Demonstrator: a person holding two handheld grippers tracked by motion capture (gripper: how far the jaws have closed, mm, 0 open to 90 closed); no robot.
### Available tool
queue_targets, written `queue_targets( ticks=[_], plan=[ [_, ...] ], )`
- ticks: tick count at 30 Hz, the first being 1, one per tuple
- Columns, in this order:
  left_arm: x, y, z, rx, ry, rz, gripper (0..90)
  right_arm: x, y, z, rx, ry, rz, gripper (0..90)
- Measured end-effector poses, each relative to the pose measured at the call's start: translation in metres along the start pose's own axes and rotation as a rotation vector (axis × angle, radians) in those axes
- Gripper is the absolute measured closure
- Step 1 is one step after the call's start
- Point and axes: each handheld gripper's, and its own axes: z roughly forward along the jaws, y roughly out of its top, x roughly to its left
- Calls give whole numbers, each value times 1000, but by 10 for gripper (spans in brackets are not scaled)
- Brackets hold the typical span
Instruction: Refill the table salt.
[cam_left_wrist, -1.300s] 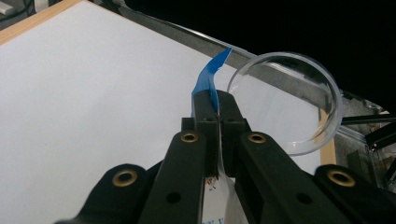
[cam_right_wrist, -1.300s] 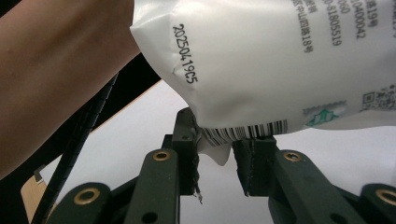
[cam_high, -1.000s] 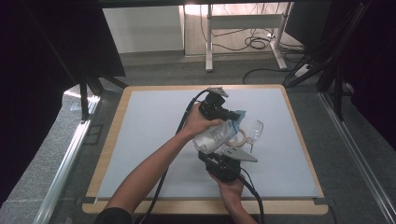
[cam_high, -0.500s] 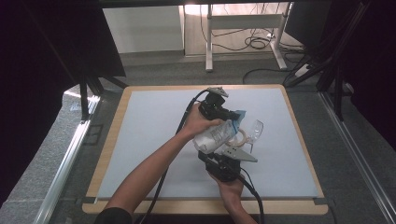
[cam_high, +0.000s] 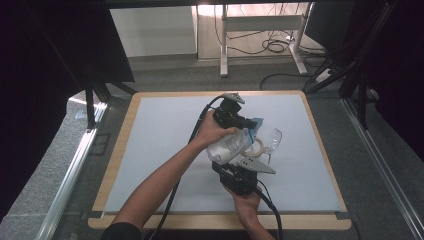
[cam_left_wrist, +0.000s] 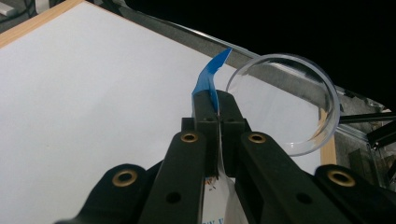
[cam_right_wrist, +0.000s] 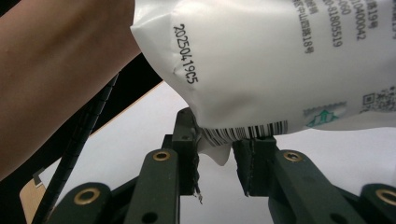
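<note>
The white pouch (cam_high: 231, 146) hung tilted just beside the clear wine glass (cam_high: 272, 140), its blue top pinched in the left claw (cam_left_wrist: 217, 108), its bottom corner between the right claw (cam_right_wrist: 218, 161)'s jaws. Judging by the empty glass, pouring remained undone.

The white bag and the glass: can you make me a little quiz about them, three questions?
1. True or false: the left gripper pinches the blue top edge of the white bag.
2. Which part of the bag sits between the right gripper jaws? A) the blue strip B) the bottom corner by the barcode C) the middle
3. Fill in: the clear ____ sits just past the bag's blue end.

Key: 1 true. 2 B. 3 glass.
</note>
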Motion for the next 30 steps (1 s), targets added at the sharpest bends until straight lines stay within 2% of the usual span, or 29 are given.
queue_targets(
  ticks=[30],
  plan=[
    [4,1,1,4,-3,1,900,1,-1,4,-16,-22,-10,719]
  ],
)
